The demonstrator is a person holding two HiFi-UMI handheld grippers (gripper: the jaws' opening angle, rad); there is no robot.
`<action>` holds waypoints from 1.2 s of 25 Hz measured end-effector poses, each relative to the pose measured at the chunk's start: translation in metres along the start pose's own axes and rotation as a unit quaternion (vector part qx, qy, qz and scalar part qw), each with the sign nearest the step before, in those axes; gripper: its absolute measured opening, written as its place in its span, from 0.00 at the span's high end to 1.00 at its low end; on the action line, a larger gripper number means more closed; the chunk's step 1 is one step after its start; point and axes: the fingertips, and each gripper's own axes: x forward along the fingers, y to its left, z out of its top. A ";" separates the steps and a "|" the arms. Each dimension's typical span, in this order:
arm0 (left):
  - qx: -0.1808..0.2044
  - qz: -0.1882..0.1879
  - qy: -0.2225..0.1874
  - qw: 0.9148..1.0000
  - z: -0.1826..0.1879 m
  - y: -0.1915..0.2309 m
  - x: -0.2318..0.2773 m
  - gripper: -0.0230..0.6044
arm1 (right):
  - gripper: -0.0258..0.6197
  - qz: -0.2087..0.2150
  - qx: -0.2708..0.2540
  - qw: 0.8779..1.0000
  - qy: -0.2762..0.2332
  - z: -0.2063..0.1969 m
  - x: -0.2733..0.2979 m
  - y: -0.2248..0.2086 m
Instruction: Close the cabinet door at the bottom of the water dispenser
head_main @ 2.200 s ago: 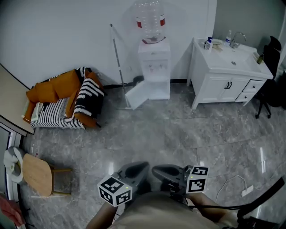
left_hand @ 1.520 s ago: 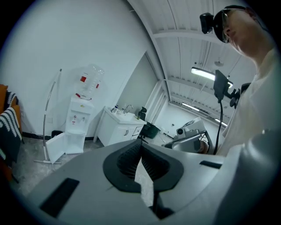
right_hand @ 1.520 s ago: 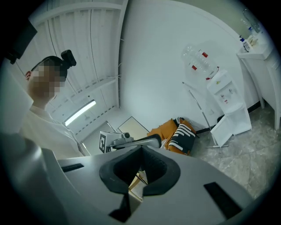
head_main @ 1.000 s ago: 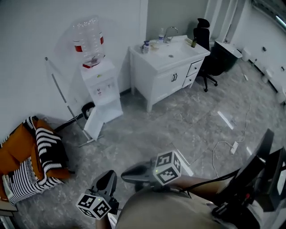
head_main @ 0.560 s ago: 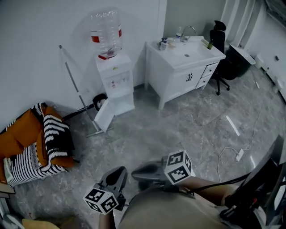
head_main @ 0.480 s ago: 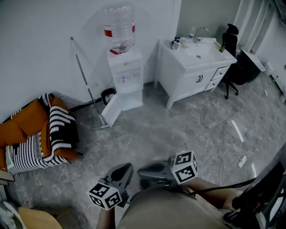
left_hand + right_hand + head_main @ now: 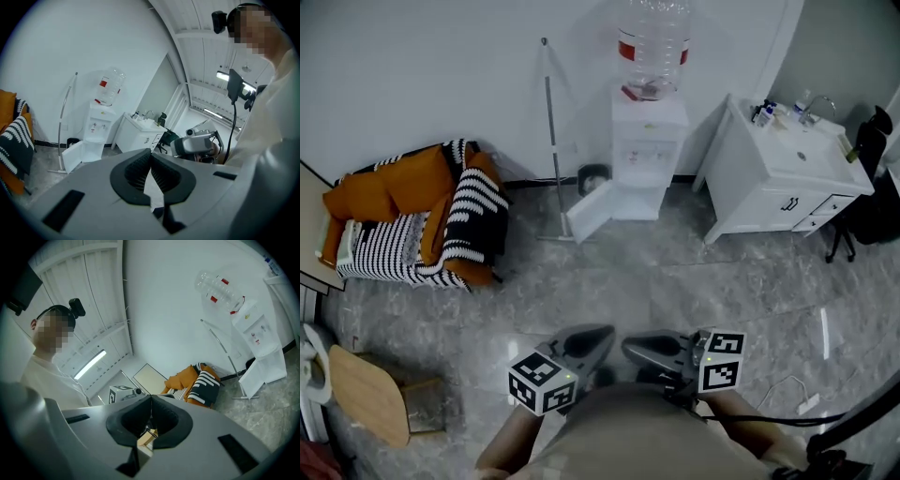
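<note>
Grey marble floor is separating the person from the water dispenser point(image 7: 647, 155) by the far wall, whose bottom cabinet door point(image 7: 589, 212) is hanging open. The left gripper point(image 7: 598, 336) and right gripper point(image 7: 630, 347) are showing jaws pressed together, holding nothing. The approach looks to be under way. Next, one gripper is needing to get close and push the door shut.

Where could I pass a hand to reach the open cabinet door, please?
The marble floor before the water dispenser is bare, between the orange sofa and white vanity. It is crowded left of the open door: a leaning pole and black bin.
</note>
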 end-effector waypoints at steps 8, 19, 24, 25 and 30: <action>0.011 -0.003 0.024 1.000 0.031 -0.010 0.074 0.98 | 0.94 0.013 0.039 0.999 -0.015 0.034 -0.048 -0.039; 0.021 0.046 0.038 0.998 0.067 -0.023 0.152 0.98 | 0.94 0.075 0.056 0.995 -0.041 0.086 -0.114 -0.076; 0.016 0.069 0.052 0.996 0.070 -0.027 0.176 0.98 | 0.94 0.105 0.080 0.991 -0.037 0.094 -0.134 -0.089; 0.017 0.070 0.055 0.996 0.070 -0.028 0.180 0.98 | 0.94 0.108 0.085 0.990 -0.041 0.095 -0.137 -0.093; 0.022 0.069 0.053 0.996 0.080 -0.028 0.194 0.98 | 0.93 0.078 0.068 0.991 -0.079 0.113 -0.150 -0.109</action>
